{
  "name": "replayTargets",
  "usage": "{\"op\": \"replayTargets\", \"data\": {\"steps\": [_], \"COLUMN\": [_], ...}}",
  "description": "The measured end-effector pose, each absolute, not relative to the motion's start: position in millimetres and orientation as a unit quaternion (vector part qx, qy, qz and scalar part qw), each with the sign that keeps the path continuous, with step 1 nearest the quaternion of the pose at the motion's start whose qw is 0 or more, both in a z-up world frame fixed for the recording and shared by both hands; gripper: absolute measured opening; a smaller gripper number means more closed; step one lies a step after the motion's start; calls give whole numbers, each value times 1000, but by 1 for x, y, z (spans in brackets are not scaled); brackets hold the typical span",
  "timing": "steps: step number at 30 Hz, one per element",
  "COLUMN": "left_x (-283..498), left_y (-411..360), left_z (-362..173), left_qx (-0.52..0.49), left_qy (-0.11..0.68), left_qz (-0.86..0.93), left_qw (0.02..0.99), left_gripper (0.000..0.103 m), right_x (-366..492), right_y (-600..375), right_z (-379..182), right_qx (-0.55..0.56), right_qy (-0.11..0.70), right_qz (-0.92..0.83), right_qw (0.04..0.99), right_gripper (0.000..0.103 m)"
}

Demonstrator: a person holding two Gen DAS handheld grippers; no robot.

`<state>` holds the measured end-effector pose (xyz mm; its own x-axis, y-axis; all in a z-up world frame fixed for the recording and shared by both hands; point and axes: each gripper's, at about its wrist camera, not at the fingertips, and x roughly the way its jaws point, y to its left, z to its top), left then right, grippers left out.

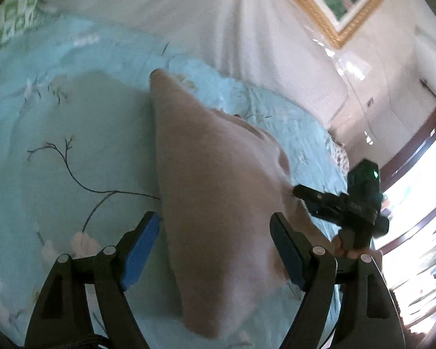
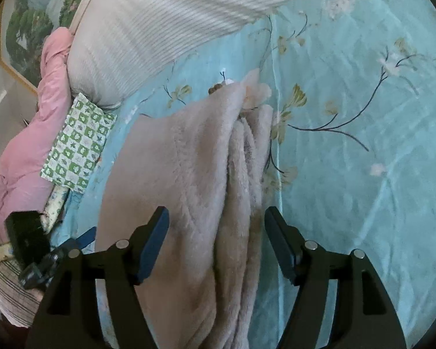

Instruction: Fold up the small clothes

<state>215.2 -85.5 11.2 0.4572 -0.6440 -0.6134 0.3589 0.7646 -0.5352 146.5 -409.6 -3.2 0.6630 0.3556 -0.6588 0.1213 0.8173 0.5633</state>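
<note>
A fluffy beige garment [image 1: 212, 180] lies on a light blue floral bedspread [image 1: 58, 116]. In the left wrist view it runs up between the fingers as a long tapered fold. My left gripper [image 1: 215, 224] is open, one finger on each side of the garment. In the right wrist view the garment [image 2: 189, 174] is bunched in lengthwise folds. My right gripper [image 2: 216, 218] is open and straddles it. The right gripper also shows in the left wrist view [image 1: 343, 206], at the garment's right edge.
A white ribbed pillow [image 2: 160, 29] lies at the head of the bed. A pink quilt [image 2: 29, 145] and a green checked cloth [image 2: 78, 145] sit at the left. A gold-framed picture [image 1: 334, 14] hangs on the wall. A bright doorway [image 1: 415, 203] is at the right.
</note>
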Motion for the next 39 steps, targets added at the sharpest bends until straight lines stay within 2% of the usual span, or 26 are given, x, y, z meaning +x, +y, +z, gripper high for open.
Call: {"op": "replayTargets", "data": {"steps": [9, 14, 16, 19, 20, 21, 23, 24, 26, 34, 39], "left_x": [258, 278, 285, 289, 289, 290, 289, 288, 282, 218, 184], "left_y": [-95, -103, -103, -109, -110, -111, -112, -111, -105, -22, 36], "left_z": [-13, -33, -42, -42, -42, -41, -39, -37, -29, 12, 12], "left_qx": [-192, -220, -238, -230, -231, -229, -222, -223, -231, -229, -238], "left_qy": [462, 476, 479, 476, 475, 476, 468, 464, 458, 415, 415], "left_qz": [-311, -319, -325, -333, -338, -335, -338, -340, -347, -327, -295], "left_qw": [808, 789, 779, 781, 779, 780, 786, 787, 785, 818, 827], "left_gripper": [80, 89, 90, 81, 71, 66, 56, 50, 44, 42, 42], "right_x": [160, 168, 171, 174, 175, 175, 175, 174, 168, 153, 159], "right_y": [-418, -416, -417, -414, -412, -409, -405, -404, -400, -325, -263], "right_z": [-14, -17, -20, -22, -22, -23, -25, -24, -19, 7, 5], "right_qx": [321, 322, 325, 326, 325, 326, 340, 343, 356, 344, 313], "right_qy": [408, 413, 413, 412, 415, 416, 418, 415, 402, 385, 395], "right_qz": [72, 84, 89, 94, 98, 101, 105, 103, 107, 187, 239], "right_qw": [852, 848, 846, 846, 844, 843, 836, 836, 837, 835, 830], "right_gripper": [69, 70, 70, 70, 66, 52, 41, 36, 34, 33, 32]}}
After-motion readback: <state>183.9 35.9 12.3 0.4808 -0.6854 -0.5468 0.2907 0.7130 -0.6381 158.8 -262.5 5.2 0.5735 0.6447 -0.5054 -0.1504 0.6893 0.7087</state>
